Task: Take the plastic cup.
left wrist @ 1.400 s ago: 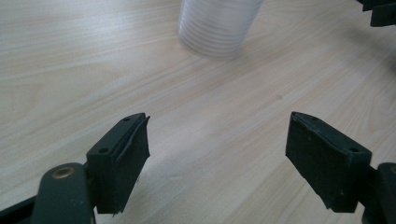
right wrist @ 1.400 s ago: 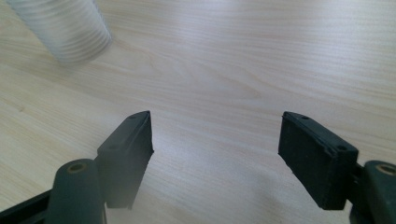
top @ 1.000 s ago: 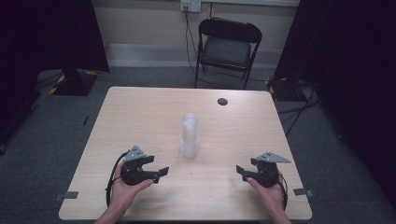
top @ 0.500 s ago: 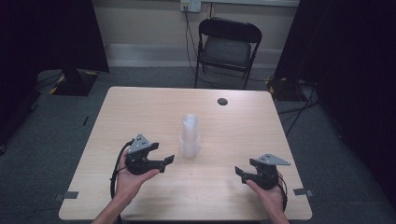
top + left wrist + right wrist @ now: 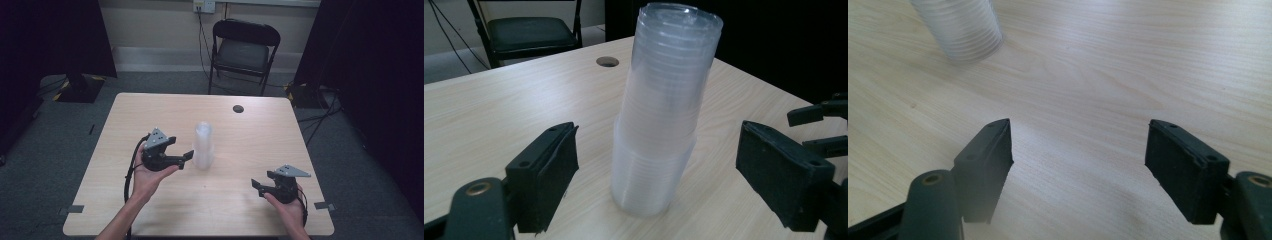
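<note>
Item: stack of clear plastic cups (image 5: 203, 145), nested, upright, near table centre; from the high view it stands just at 3 o'clock of the left gripper (image 5: 186, 156) and at about 10 o'clock, well apart, from the right gripper (image 5: 256, 183).

Material and form: thin translucent plastic, ribbed by many close rims; tapered; an upper group of cups sits in a wider lower sleeve, leaving a step at mid-height; top slightly off plumb.

Handling, judged: light, smooth and probably slippery; walls likely to flex or crack under hard squeeze; tall and narrow-based, so prone to tip if pushed high. Best hold judged to be low to middle, across the wider lower section, with gentle pressure.

Left gripper: jaws spread wide, pads (image 5: 553, 165) either side of the stack but apart from it; nothing held.

Right gripper (image 5: 1080, 160): jaws wide, nothing between them, over bare table.

Table (image 5: 150, 115): pale wood-grain laminate, matte; round dark cable hole (image 5: 238, 108) at 1 o'clock of the stack.

Beyond: black folding chair (image 5: 245, 50) at 12 o'clock.
</note>
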Tool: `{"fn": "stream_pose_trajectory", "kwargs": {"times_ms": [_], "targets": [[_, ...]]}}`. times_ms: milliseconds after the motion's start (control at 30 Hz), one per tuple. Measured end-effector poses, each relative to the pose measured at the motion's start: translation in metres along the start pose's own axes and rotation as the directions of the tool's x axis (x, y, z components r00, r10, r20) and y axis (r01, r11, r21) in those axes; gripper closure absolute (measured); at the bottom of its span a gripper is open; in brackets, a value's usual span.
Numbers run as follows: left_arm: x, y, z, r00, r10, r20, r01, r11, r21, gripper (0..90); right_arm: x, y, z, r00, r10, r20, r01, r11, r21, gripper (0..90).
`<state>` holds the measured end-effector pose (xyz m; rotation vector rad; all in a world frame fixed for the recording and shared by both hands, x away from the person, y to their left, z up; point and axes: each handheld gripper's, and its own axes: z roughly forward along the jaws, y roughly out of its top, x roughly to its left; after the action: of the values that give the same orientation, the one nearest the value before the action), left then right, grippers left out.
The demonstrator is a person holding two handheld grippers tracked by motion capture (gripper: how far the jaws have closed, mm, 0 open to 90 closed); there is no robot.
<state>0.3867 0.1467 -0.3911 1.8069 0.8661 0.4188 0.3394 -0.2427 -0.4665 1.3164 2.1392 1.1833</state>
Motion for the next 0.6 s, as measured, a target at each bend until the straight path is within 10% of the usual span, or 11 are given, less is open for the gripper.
{"fn": "stream_pose_trajectory", "kwargs": {"times_ms": [600], "targets": [[-0.007, 0.035, 0.036, 0.9979, 0.058, 0.029, -0.057, 0.9977, -0.036, 19.3, -0.001, -0.002, 0.001, 0.9999, 0.011, -0.007, -0.011, 1.000, 0.009, 26.6]]}}
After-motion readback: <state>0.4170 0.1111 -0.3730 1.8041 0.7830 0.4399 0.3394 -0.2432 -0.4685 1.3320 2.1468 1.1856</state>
